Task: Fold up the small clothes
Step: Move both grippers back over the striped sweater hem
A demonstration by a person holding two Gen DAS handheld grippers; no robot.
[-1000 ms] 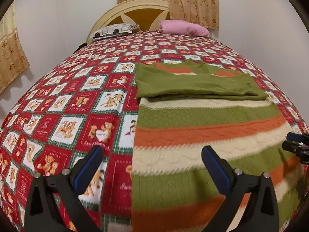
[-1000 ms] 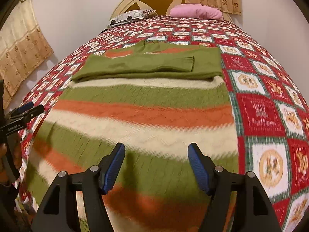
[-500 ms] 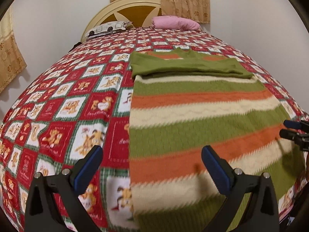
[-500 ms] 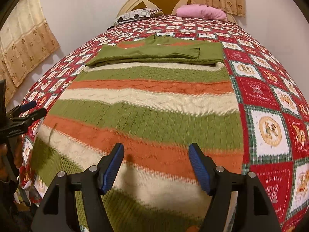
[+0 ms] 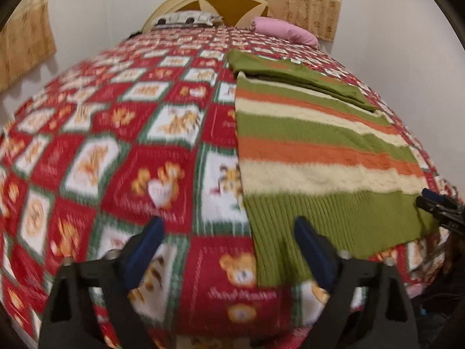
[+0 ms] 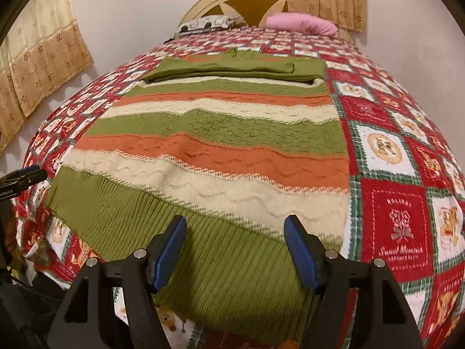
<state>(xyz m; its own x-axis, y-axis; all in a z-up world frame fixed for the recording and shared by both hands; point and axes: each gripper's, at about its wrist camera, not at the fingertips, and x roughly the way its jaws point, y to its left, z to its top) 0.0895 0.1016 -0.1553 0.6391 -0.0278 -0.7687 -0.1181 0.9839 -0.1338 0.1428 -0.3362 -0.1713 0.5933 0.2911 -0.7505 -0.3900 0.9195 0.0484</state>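
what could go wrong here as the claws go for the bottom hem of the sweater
1. The left claw straddles the hem's corner, half over the bedspread, so it may pinch the quilt along with the striped sweater.
2. The right claw is over the ribbed hem well in from the corner, so the fold could come out skewed.
3. Lifting the hem might disturb the folded sleeves.

Quilted bed: striped sweater, pillows.
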